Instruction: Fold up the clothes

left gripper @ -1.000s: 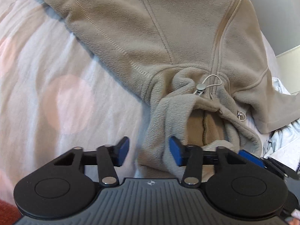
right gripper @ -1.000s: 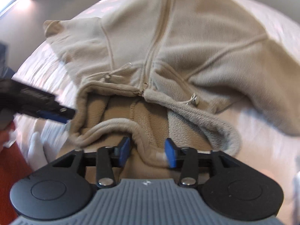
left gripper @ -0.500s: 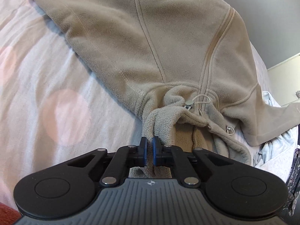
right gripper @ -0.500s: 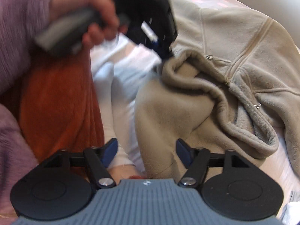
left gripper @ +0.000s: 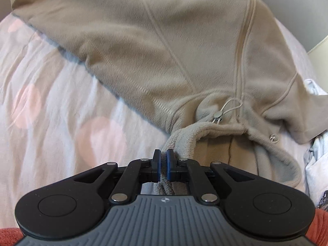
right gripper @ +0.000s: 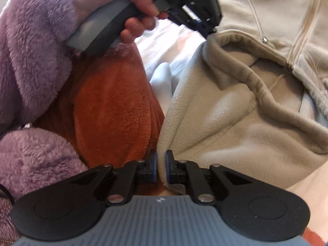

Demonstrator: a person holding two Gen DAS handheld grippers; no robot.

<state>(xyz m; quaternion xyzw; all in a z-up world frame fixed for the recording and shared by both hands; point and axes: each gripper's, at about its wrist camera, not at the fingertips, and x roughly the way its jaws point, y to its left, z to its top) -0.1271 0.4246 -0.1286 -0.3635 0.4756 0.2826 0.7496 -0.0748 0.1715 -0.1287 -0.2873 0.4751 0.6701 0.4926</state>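
Note:
A beige fleece hoodie lies spread on the bed, sleeve stretched to the far left. My left gripper is shut on the near rim of its hood, with a fold of fleece pinched between the blue pads. A drawstring toggle sits by the zip just beyond. In the right wrist view the hoodie fills the right side. My right gripper is closing its jaws on the hood's fabric edge, which is squeezed between the pads. The left gripper shows at the top, held by a hand.
A white bedsheet with pale pink dots lies under the hoodie. A pale garment is bunched at the right edge. Orange fleece and a fuzzy purple sleeve fill the left of the right wrist view.
Both grippers went from open to closed on the hood. The right one swung away from the hood's middle to its near edge. The left one pinched the rim.

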